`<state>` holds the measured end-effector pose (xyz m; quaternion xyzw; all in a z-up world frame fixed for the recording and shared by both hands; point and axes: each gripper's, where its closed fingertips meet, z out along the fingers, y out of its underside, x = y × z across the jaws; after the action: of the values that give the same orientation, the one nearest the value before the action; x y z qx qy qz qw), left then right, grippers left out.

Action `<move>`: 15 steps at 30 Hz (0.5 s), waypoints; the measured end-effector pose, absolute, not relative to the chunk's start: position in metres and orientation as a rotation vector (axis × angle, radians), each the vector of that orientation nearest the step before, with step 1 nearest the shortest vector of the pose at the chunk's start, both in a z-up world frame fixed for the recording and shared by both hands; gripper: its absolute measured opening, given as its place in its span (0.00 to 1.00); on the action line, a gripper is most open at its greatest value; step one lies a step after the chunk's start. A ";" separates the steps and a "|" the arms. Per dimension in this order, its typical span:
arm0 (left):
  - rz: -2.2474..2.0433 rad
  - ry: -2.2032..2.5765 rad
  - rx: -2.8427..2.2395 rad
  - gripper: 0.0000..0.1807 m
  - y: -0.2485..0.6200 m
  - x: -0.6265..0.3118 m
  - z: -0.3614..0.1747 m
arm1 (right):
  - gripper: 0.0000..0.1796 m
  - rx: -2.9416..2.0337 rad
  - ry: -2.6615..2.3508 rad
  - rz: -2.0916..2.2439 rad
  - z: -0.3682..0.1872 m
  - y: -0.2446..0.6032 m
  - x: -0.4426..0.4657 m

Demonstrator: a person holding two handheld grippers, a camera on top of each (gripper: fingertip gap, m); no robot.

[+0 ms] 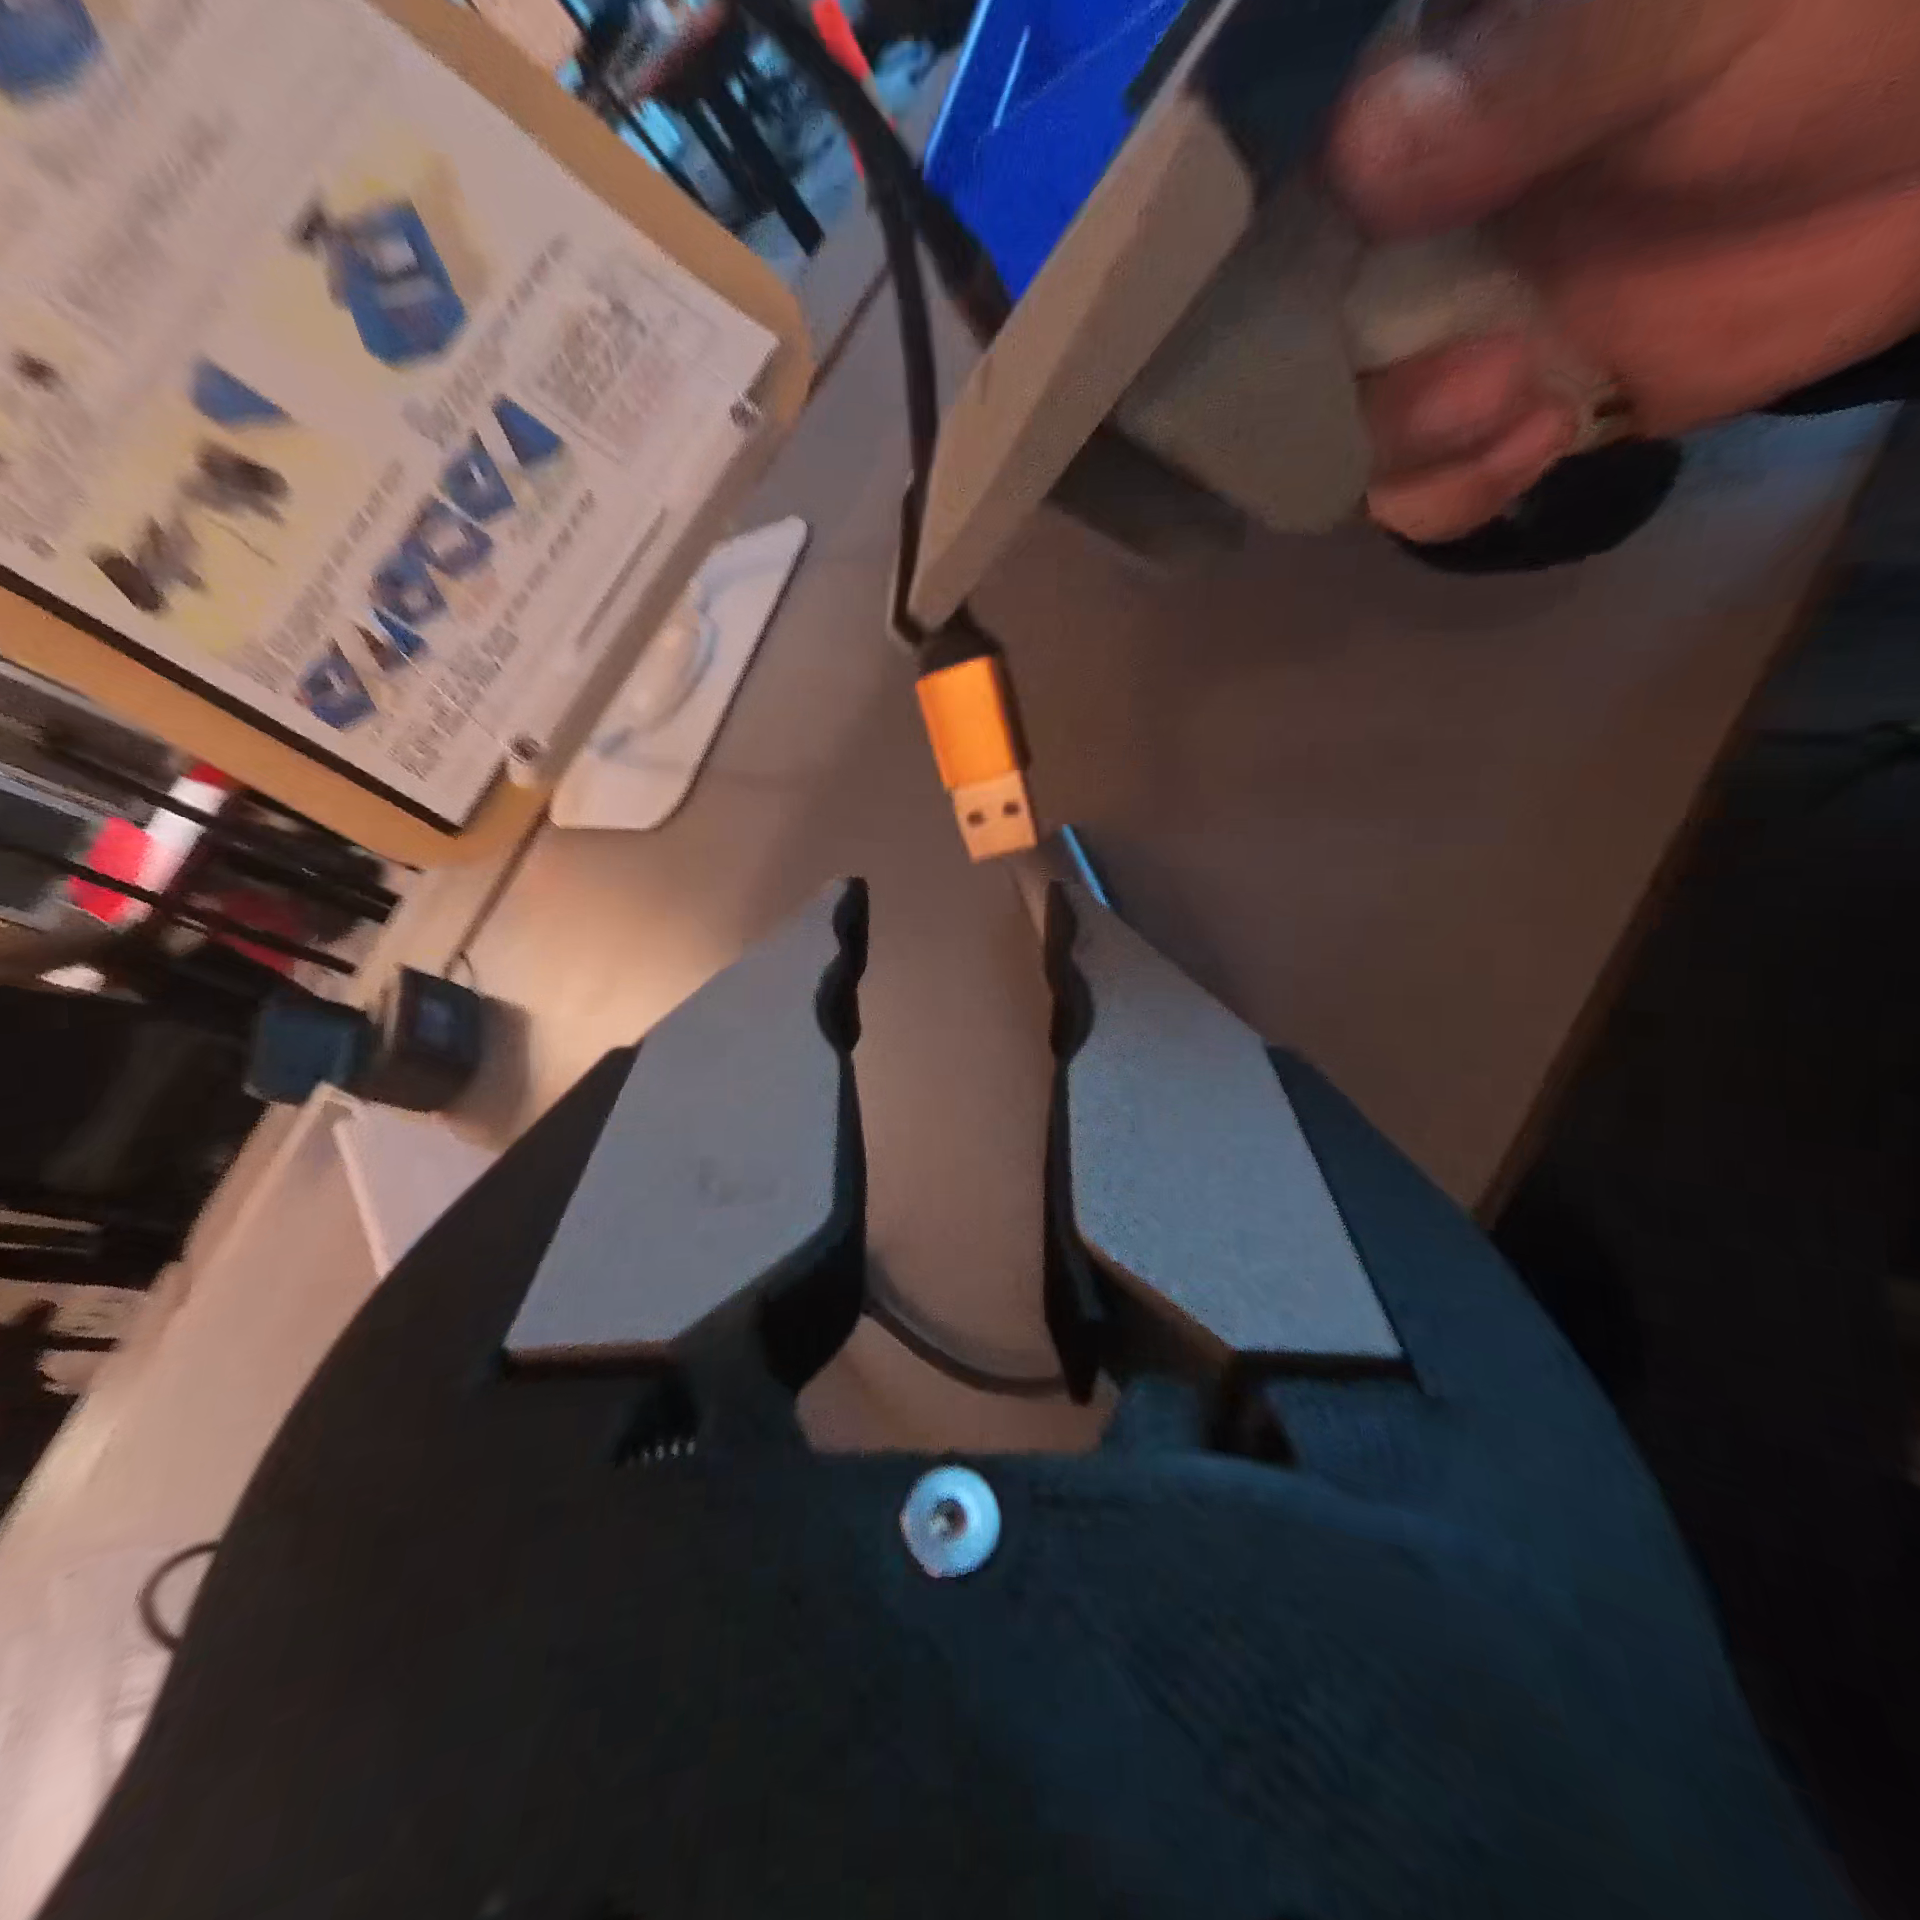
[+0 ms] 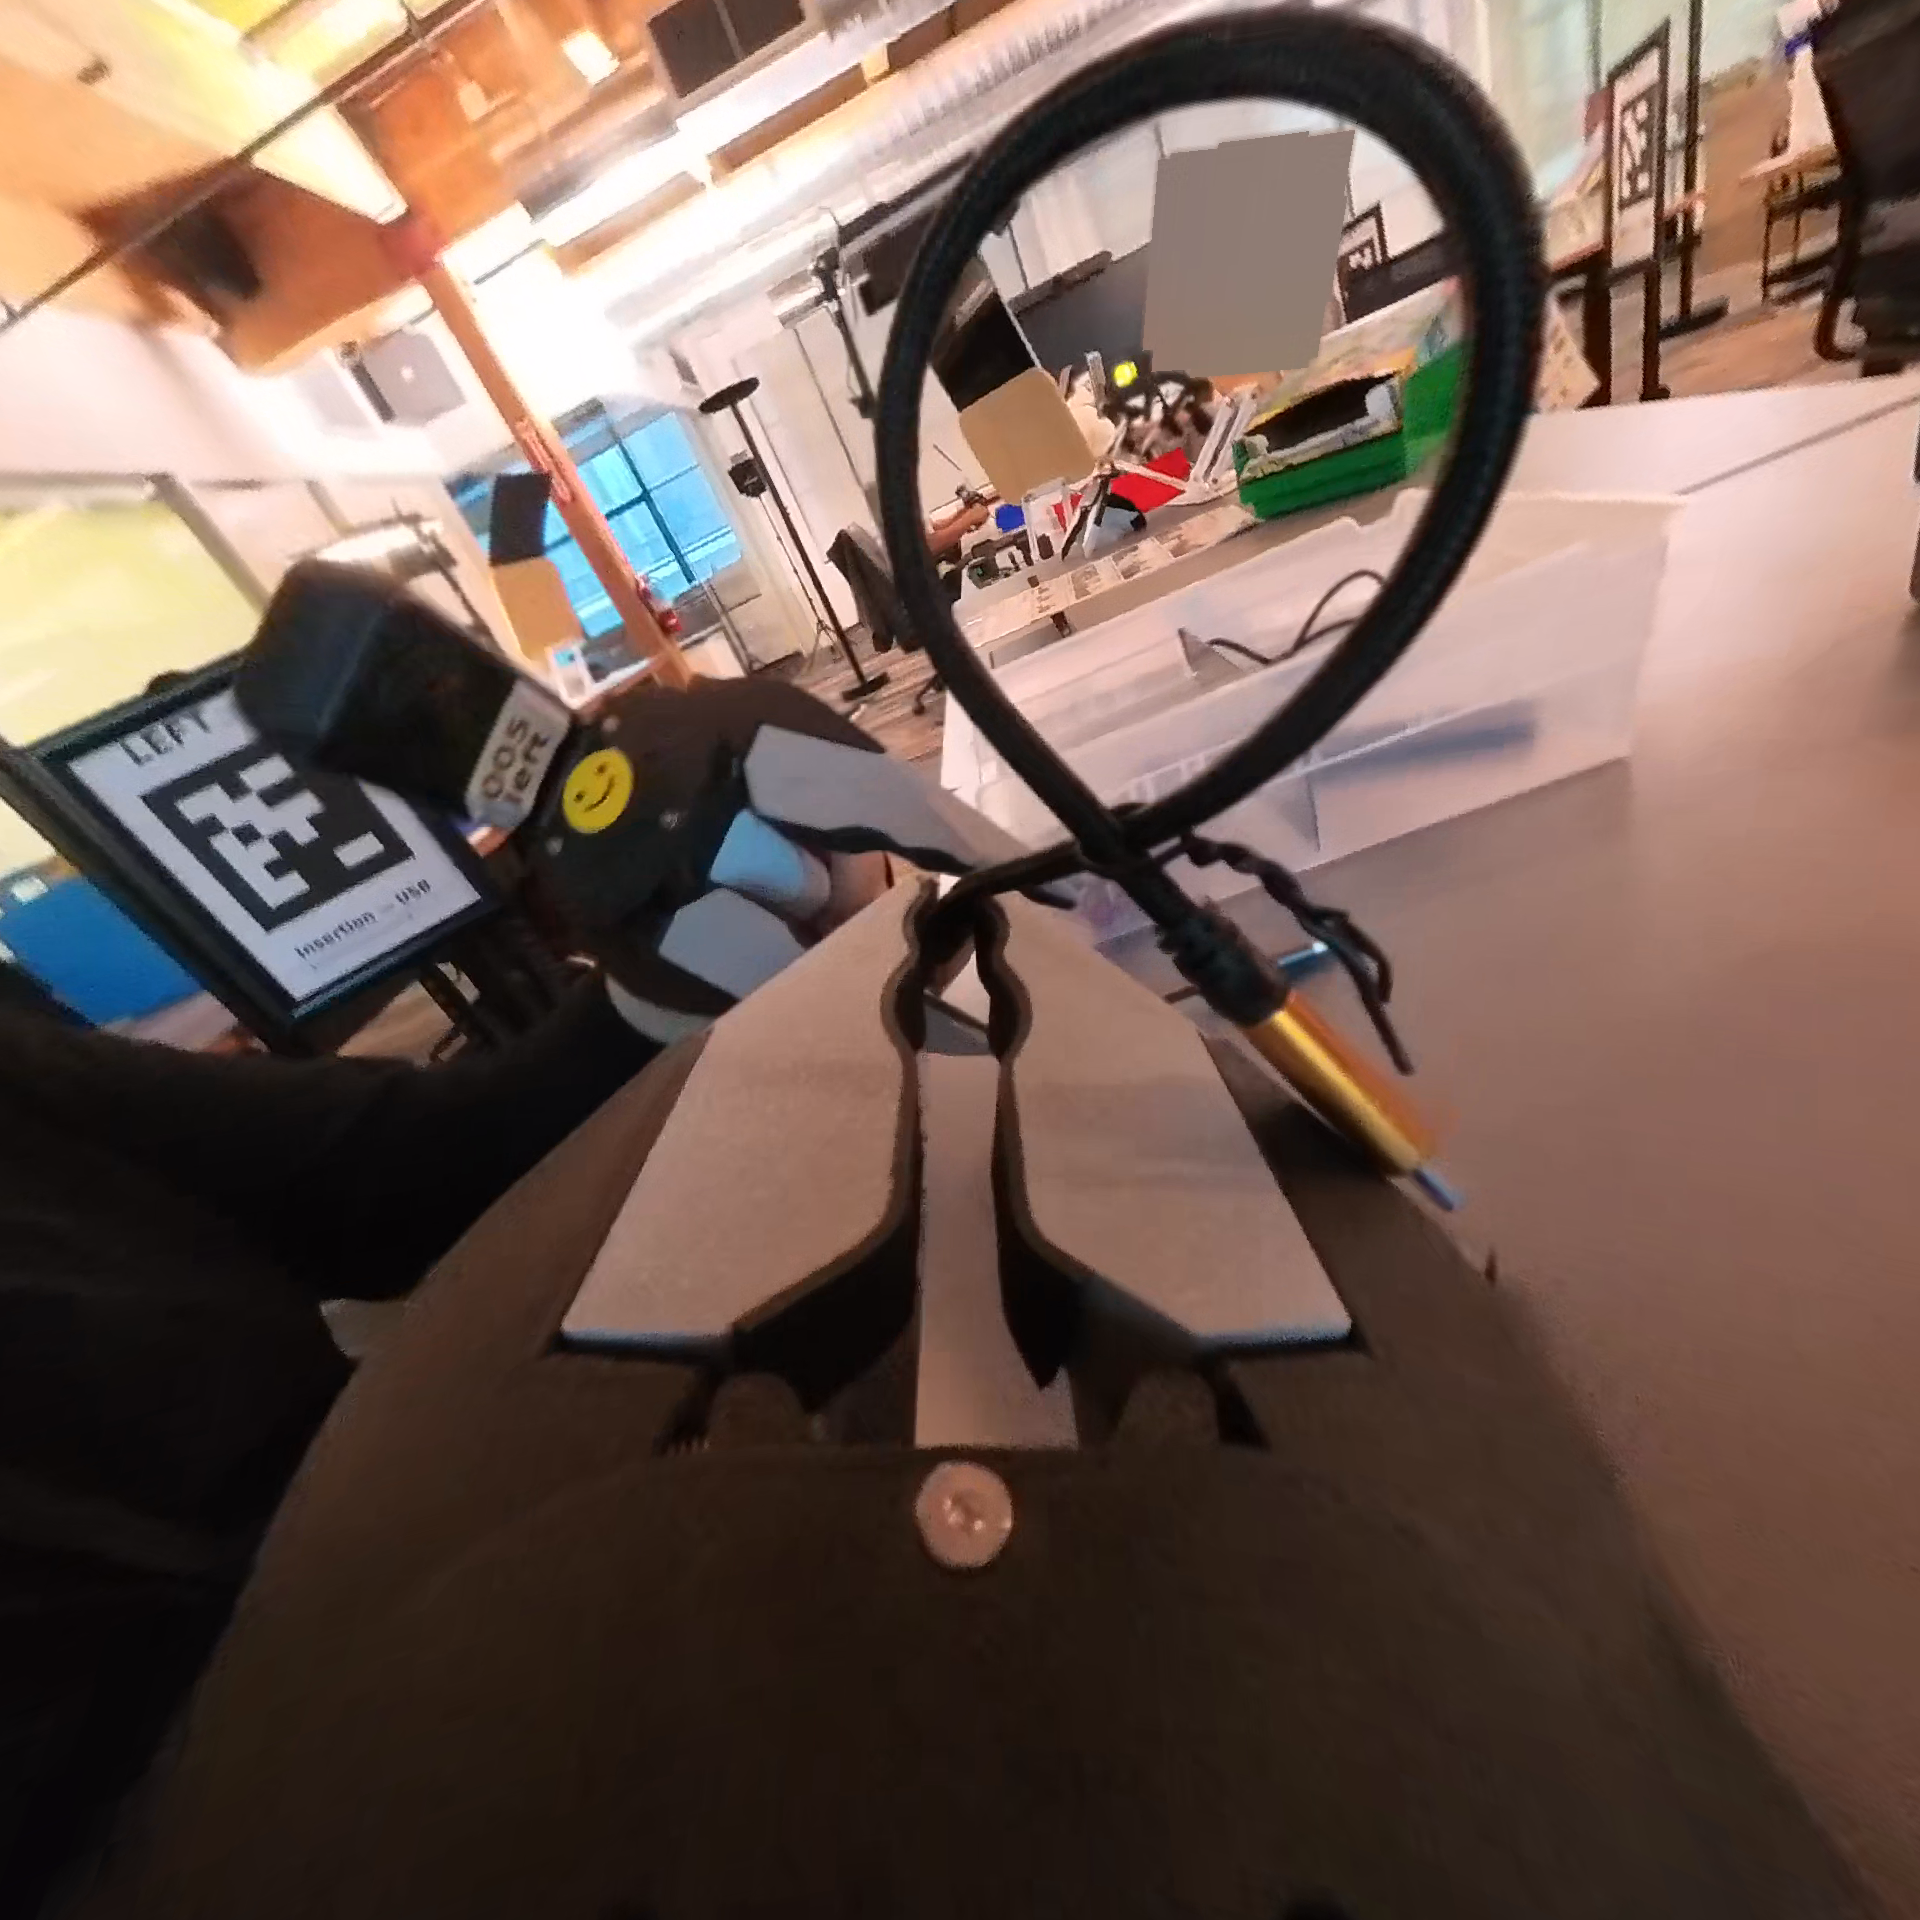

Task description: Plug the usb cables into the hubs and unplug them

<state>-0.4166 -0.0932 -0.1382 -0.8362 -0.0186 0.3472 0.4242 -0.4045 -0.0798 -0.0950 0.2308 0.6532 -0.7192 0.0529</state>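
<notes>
Gripping nothing, my left gripper (image 1: 951,914) is hanging with its grey fingers (image 1: 727,1122) apart over the brown table (image 1: 1351,831), a thin dark cord lying on the tabletop between their bases. Just beyond the fingertips, the orange USB plug (image 1: 977,743) is hanging free, its long axis nearly upright in the left wrist view and its metal end pointing down toward the gap between my fingers. Its black cable (image 1: 909,312) is running up and away behind the plug, passing close beside a finger of my right gripper (image 2: 951,940). Whether that finger is touching the cable, I cannot tell. In the right wrist view those fingers are standing nearly together, and the pinch itself is hidden from me. Ahead of them the cable is curling into a tall loop, with the plug slanting down to the right. Farther off, a printed board (image 1: 312,416) and clear plastic bins (image 2: 1403,665) are sitting on the table, with a cluttered workshop behind.
</notes>
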 end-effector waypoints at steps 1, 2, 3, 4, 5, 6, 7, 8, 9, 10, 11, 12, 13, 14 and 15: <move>0.918 -0.026 -2.075 0.17 -0.091 -0.417 -0.136 | 0.02 0.725 1.963 -2.176 -0.096 -0.080 -0.405; 0.977 -0.009 -2.059 0.17 -0.089 -0.418 -0.134 | 0.02 0.742 1.943 -2.166 -0.096 -0.081 -0.405; 1.050 0.006 -2.046 0.17 -0.090 -0.420 -0.133 | 0.02 0.759 1.926 -2.157 -0.096 -0.081 -0.405; 1.118 0.031 -2.036 0.17 -0.089 -0.421 -0.131 | 0.02 0.778 1.910 -2.151 -0.097 -0.082 -0.405; 1.186 0.063 -2.028 0.16 -0.088 -0.421 -0.130 | 0.02 0.796 1.894 -2.145 -0.097 -0.082 -0.406; 1.259 0.092 -2.012 0.14 -0.088 -0.421 -0.128 | 0.02 0.811 1.873 -2.140 -0.097 -0.082 -0.406; 1.328 0.116 -1.993 0.10 -0.088 -0.420 -0.125 | 0.02 0.819 1.837 -2.146 -0.094 -0.081 -0.406; 1.393 0.141 -1.965 0.06 -0.087 -0.419 -0.122 | 0.02 0.817 1.796 -2.154 -0.091 -0.079 -0.406; 1.457 0.160 -1.932 0.05 -0.086 -0.418 -0.118 | 0.02 0.805 1.766 -2.156 -0.088 -0.078 -0.405; 1.510 0.181 -1.911 0.05 -0.085 -0.417 -0.115 | 0.02 0.793 1.751 -2.155 -0.087 -0.077 -0.404; 1.538 0.192 -1.909 0.04 -0.085 -0.417 -0.115 | 0.02 0.789 1.753 -2.153 -0.087 -0.077 -0.404; 1.528 0.189 -1.929 0.04 -0.085 -0.418 -0.117 | 0.02 0.792 1.776 -2.152 -0.088 -0.077 -0.405; 1.483 0.170 -1.954 0.05 -0.085 -0.419 -0.121 | 0.02 0.796 1.810 -2.155 -0.090 -0.077 -0.406; 1.412 0.150 -1.970 0.05 -0.083 -0.419 -0.125 | 0.02 0.794 1.843 -2.164 -0.092 -0.077 -0.407; 1.333 0.130 -1.977 0.04 -0.082 -0.418 -0.128 | 0.02 0.787 1.872 -2.174 -0.092 -0.078 -0.406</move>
<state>-0.4176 -0.0819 -0.1278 -0.7699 0.0508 0.5190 0.3679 -0.4065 -0.0782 -0.0921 0.2636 0.6271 -0.7283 0.0830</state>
